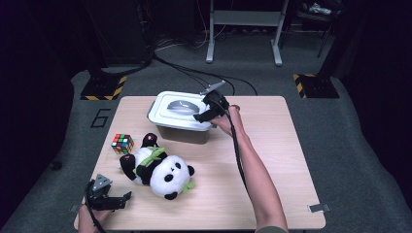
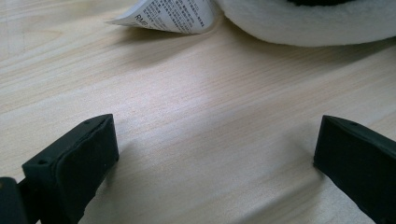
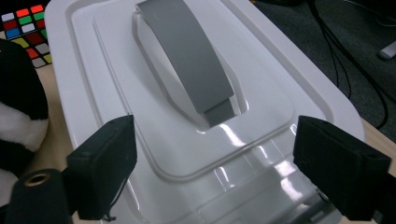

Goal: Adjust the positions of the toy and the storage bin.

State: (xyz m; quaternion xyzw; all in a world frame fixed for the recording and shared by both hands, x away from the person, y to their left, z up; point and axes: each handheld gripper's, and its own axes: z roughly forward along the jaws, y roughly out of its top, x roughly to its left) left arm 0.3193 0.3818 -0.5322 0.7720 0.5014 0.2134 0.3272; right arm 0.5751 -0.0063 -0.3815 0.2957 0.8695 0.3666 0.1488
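Right tool (image 3: pixel 212 163) open above white lid (image 3: pixel 116 70); left tool (image 2: pixel 215 163) open near panda's tag (image 2: pixel 168 14), "RM" legible.

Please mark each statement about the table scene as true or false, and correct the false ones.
1. The white lid is on the box. True.
2. The right gripper is clamped on the grey handle. False: its jaws stand open above the lid, with the handle ahead of them.
3. The puzzle cube sits inside the box. False: it sits on the table, left of the box.
4. The left gripper is open over bare wood, holding nothing. True.
5. The plush panda lies on the table in front of the box. True.
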